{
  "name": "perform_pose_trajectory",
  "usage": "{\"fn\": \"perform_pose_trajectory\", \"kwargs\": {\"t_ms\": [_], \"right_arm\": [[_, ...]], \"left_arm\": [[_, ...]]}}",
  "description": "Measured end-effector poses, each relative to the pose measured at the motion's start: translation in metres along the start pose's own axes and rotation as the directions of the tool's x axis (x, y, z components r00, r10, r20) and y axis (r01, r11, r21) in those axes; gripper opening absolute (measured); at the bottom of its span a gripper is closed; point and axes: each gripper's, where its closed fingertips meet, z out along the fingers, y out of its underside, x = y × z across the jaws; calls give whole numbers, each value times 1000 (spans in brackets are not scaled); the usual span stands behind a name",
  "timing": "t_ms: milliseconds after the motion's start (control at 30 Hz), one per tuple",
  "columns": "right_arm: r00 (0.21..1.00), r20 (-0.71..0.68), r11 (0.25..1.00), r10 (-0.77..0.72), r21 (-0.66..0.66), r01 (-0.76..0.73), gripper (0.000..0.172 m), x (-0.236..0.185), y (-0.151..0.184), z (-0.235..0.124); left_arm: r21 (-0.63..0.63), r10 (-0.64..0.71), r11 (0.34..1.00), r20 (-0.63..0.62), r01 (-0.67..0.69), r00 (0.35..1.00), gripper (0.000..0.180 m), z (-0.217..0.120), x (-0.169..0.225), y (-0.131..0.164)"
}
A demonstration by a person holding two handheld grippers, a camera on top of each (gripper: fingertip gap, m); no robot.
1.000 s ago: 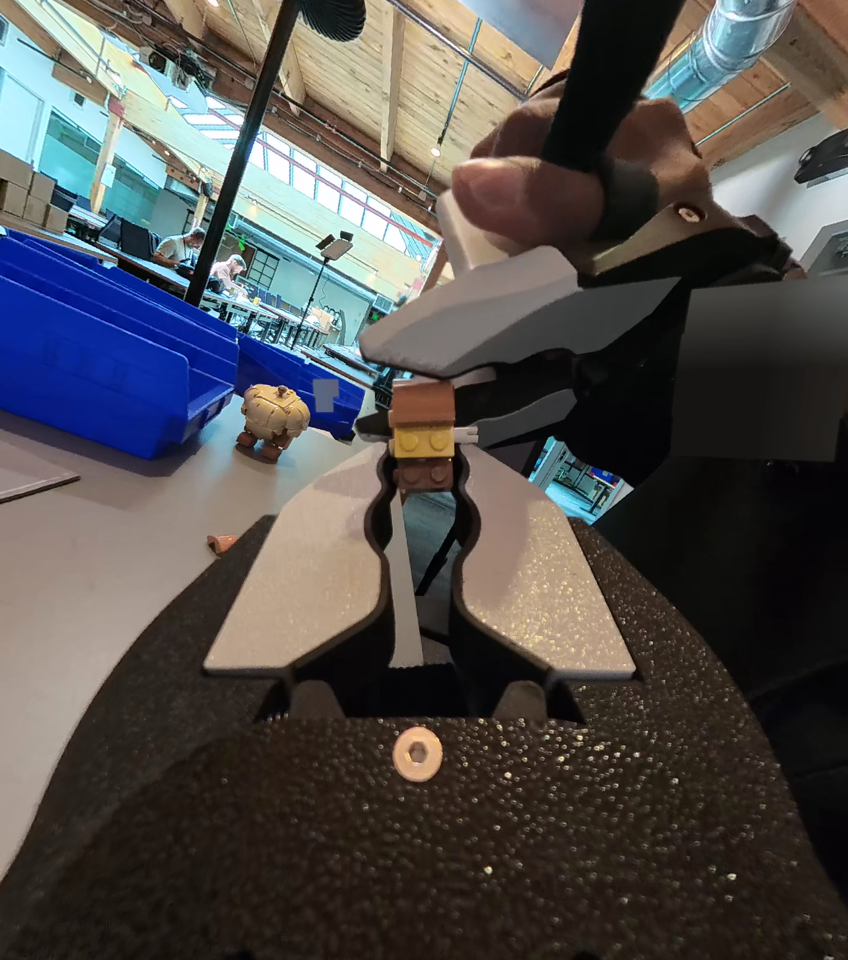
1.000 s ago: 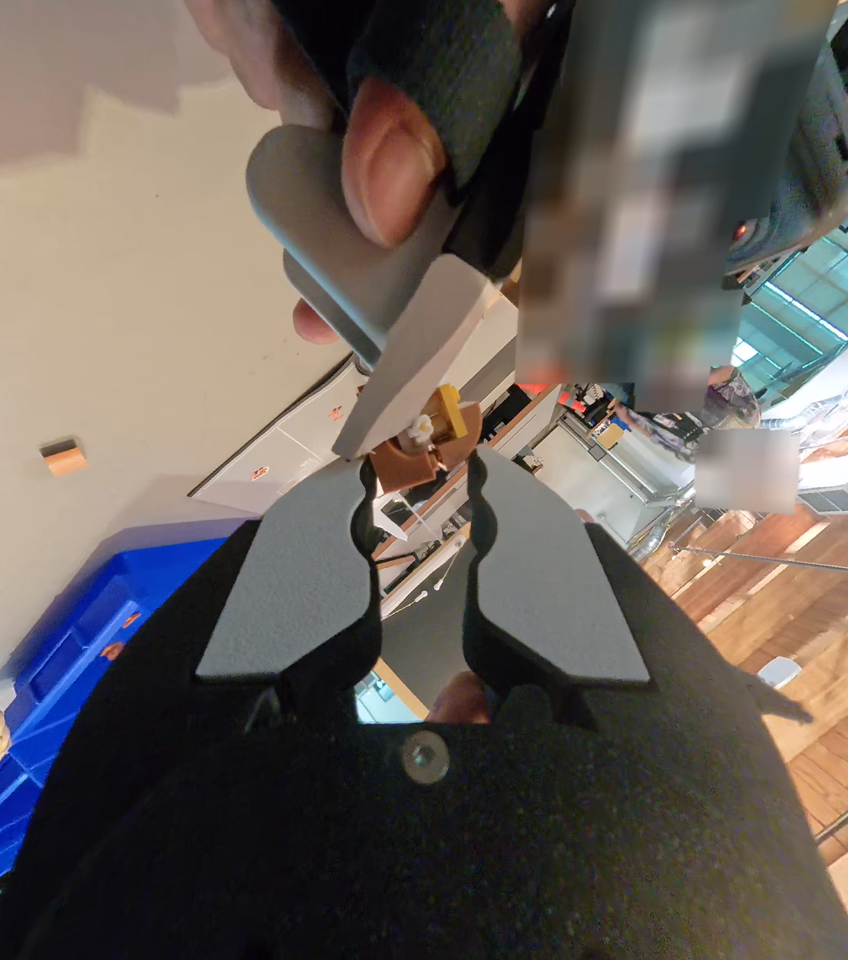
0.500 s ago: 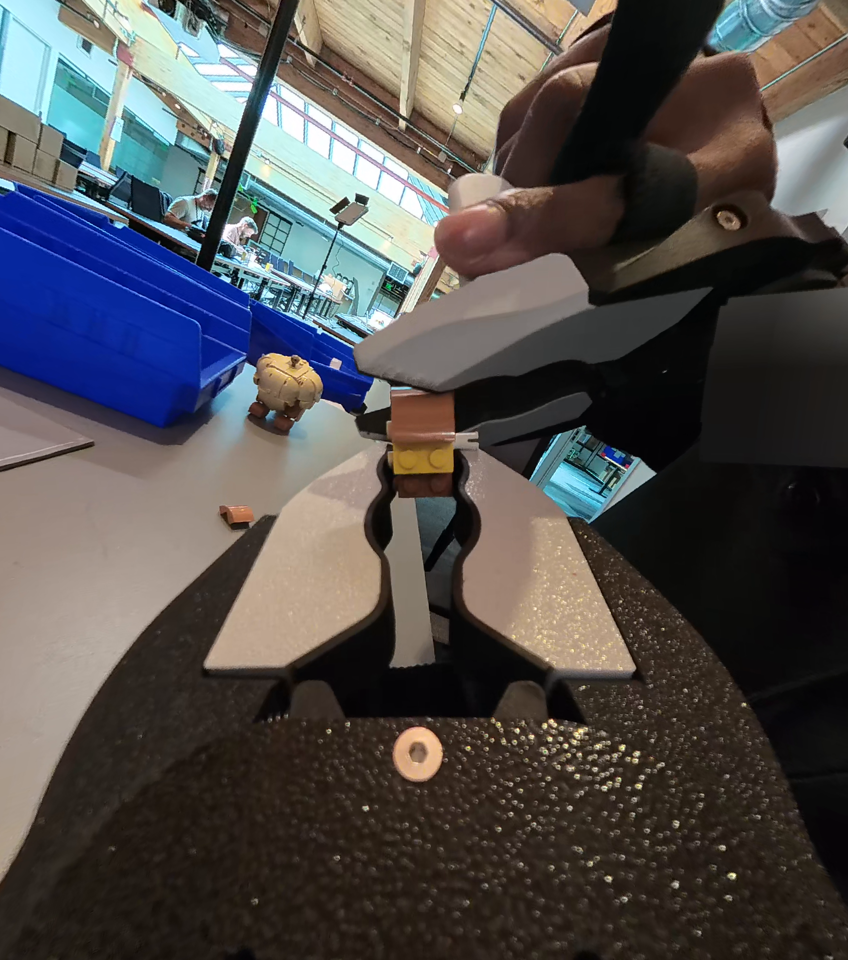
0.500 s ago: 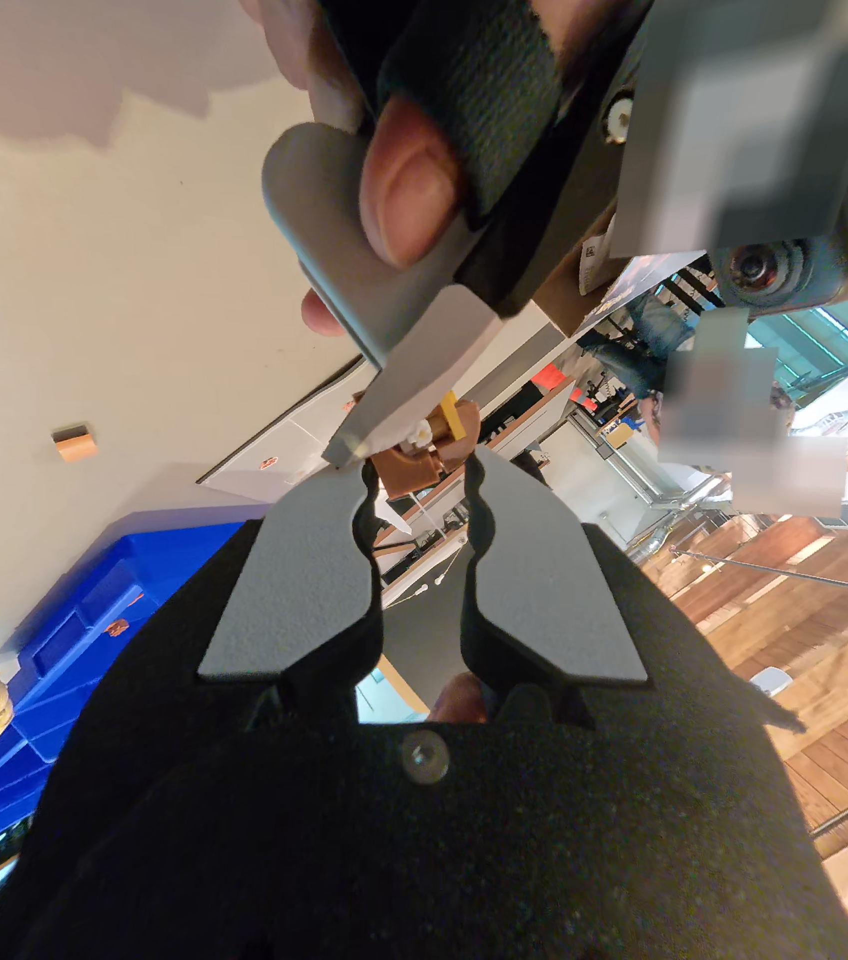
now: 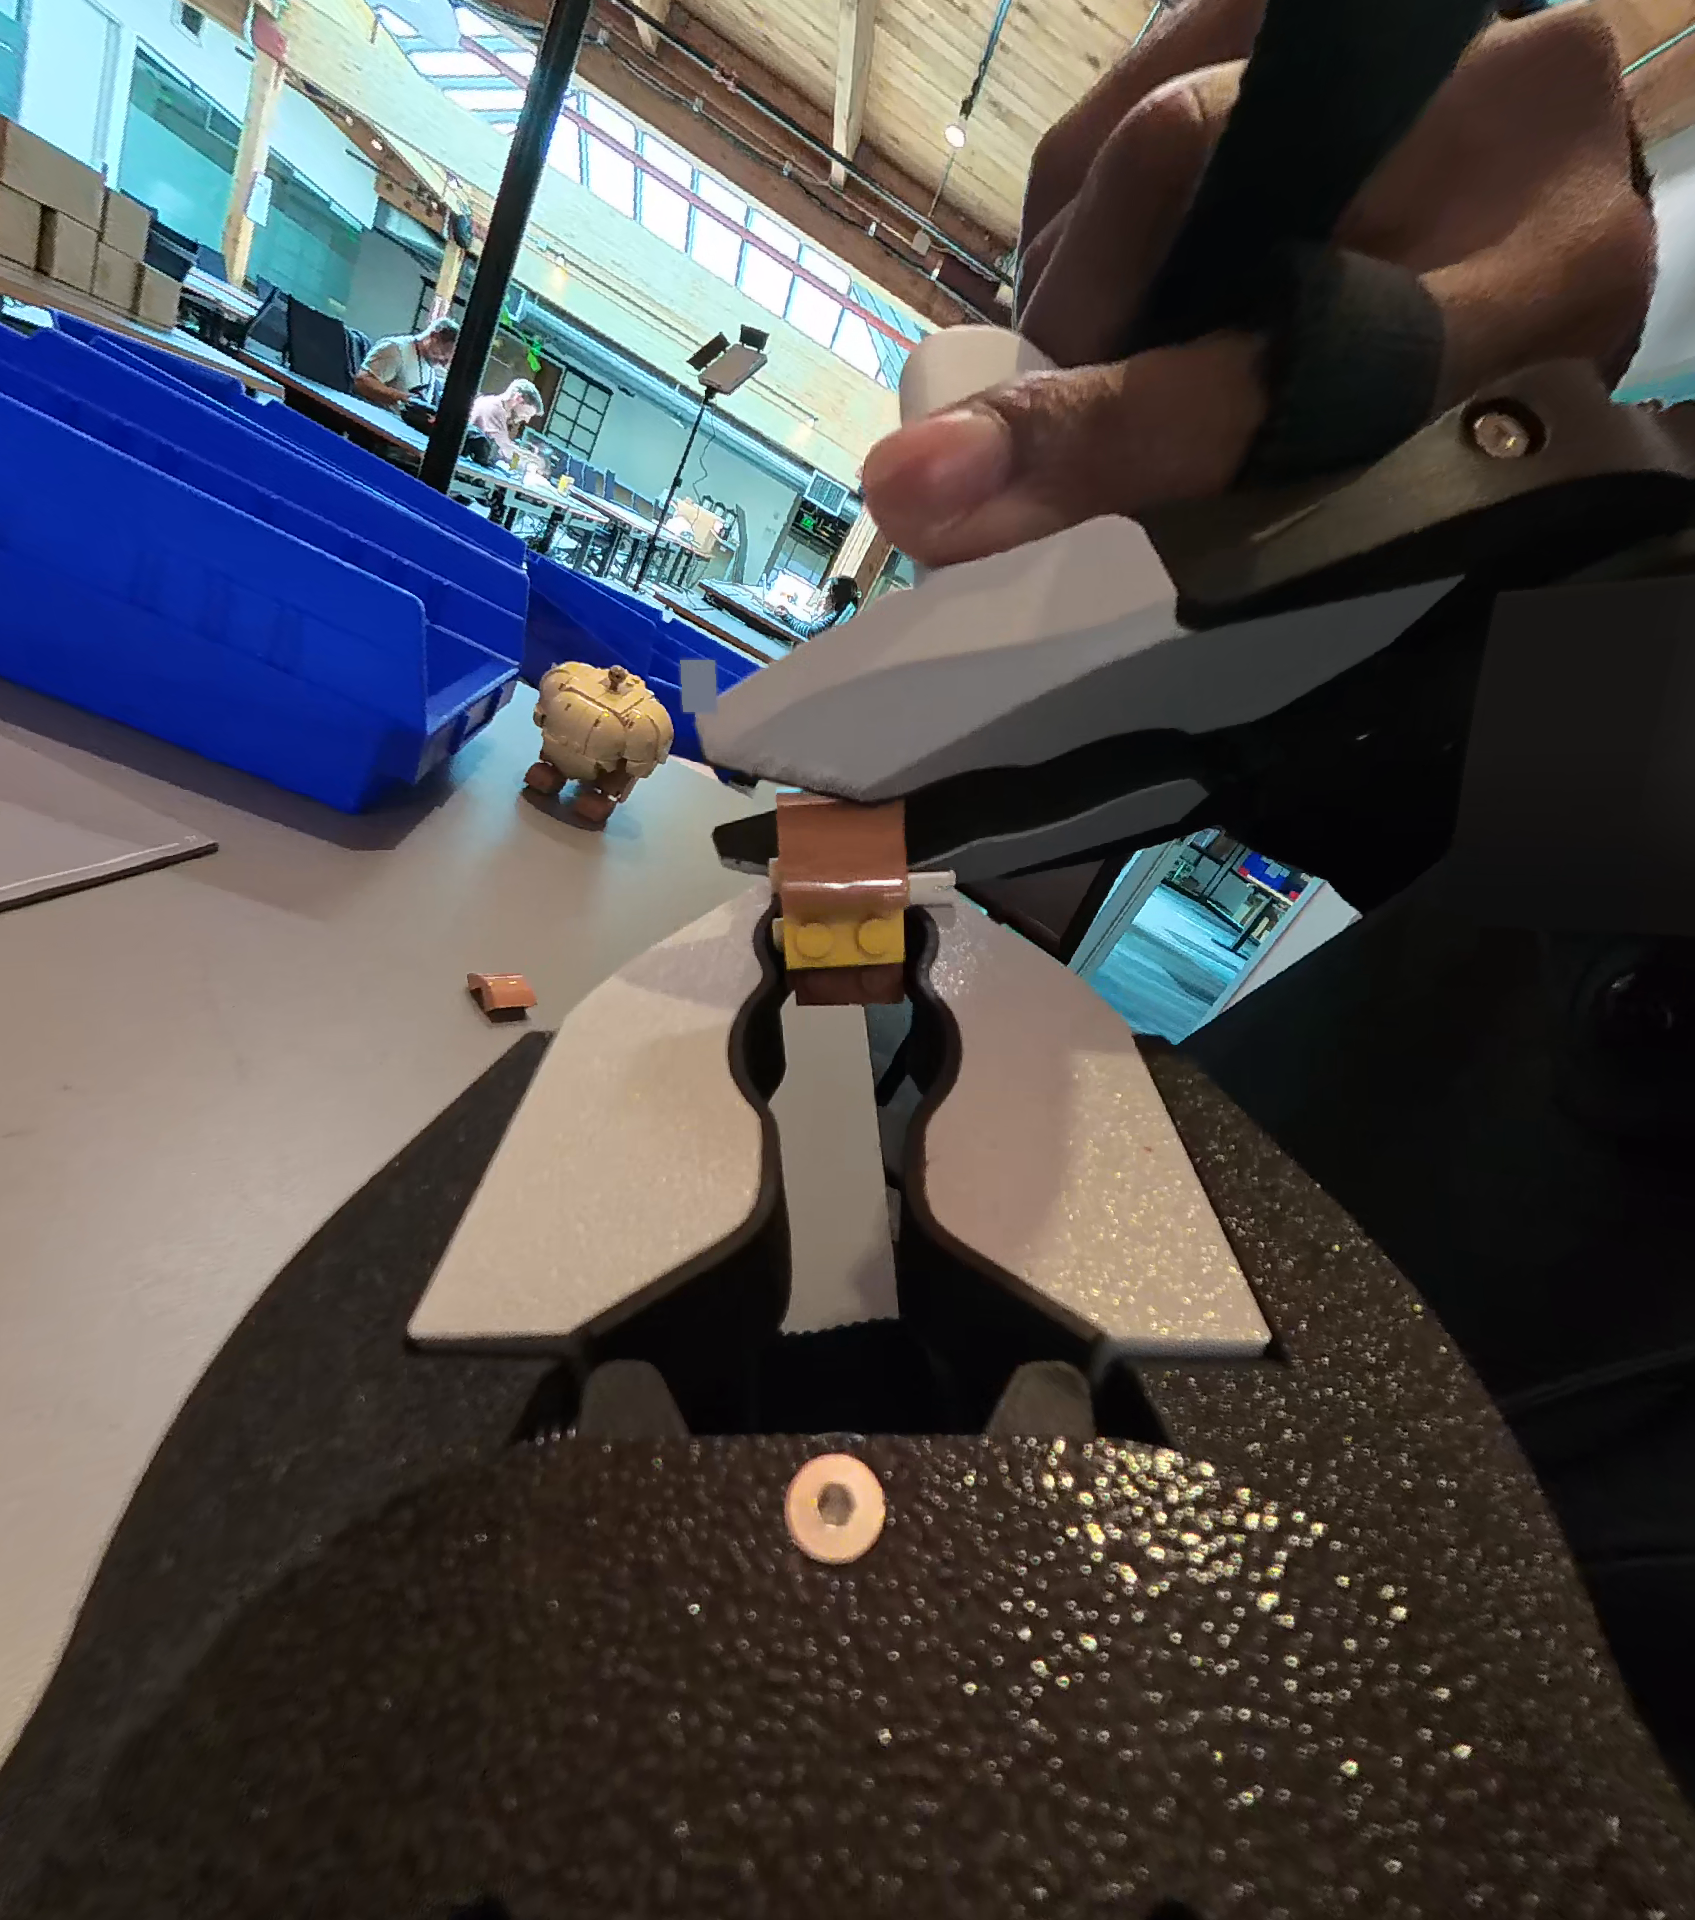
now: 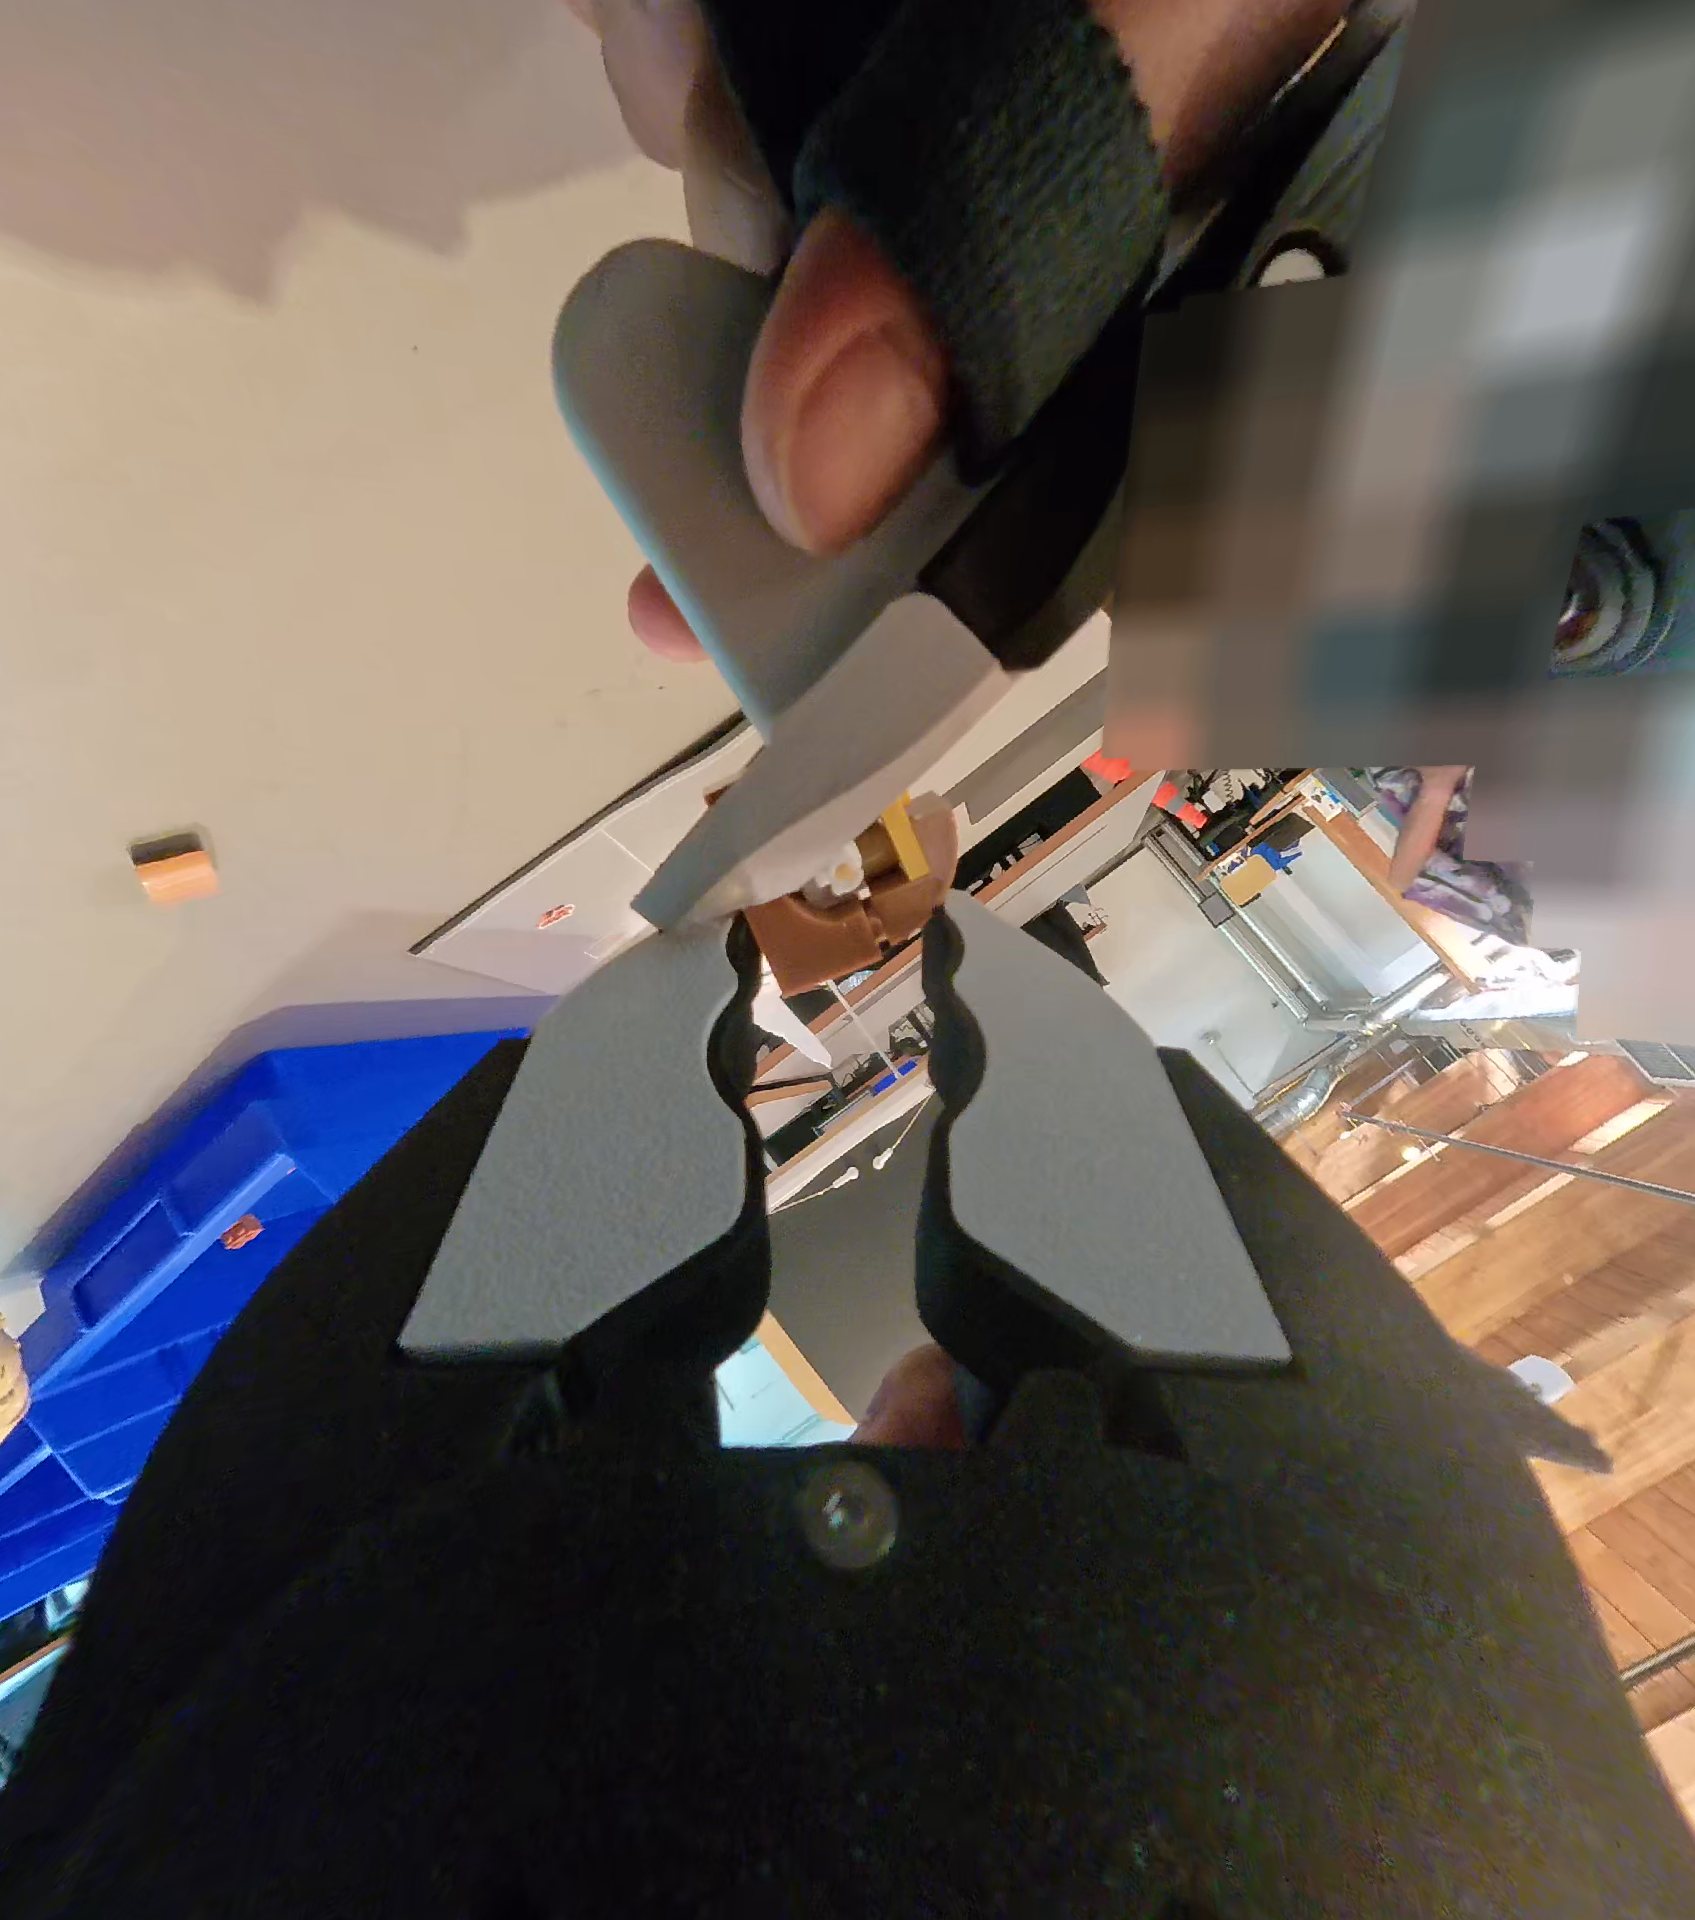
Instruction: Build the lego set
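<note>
The left tongs (image 5: 843,961) are clamped on a small plastic brick stack (image 5: 838,940): brown curved cap, yellow studded brick, dark brown base. The right tongs (image 6: 832,935) have narrowed around the cap from above; I cannot tell whether their pads press yet. Only the left view shows the studs. The right view shows a white peg (image 6: 838,878) behind the cap.

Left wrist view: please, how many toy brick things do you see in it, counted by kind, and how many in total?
Small brick assembly, brown and yellow, between the fingertips of the left gripper, touched from above by the right gripper: 1
Tan brick figure standing on the table: 1
Loose brown brick piece on the table: 1
Total: 3
</note>
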Motion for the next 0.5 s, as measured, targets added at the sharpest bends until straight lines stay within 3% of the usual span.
{"fn": "perform_pose_trajectory", "kwargs": {"t_ms": [500], "right_arm": [[1000,2,1000,14,19,-14,32,-2,-3,1]], "left_arm": [[-34,11,999,14,-11,1000,19,0,0,4]]}}
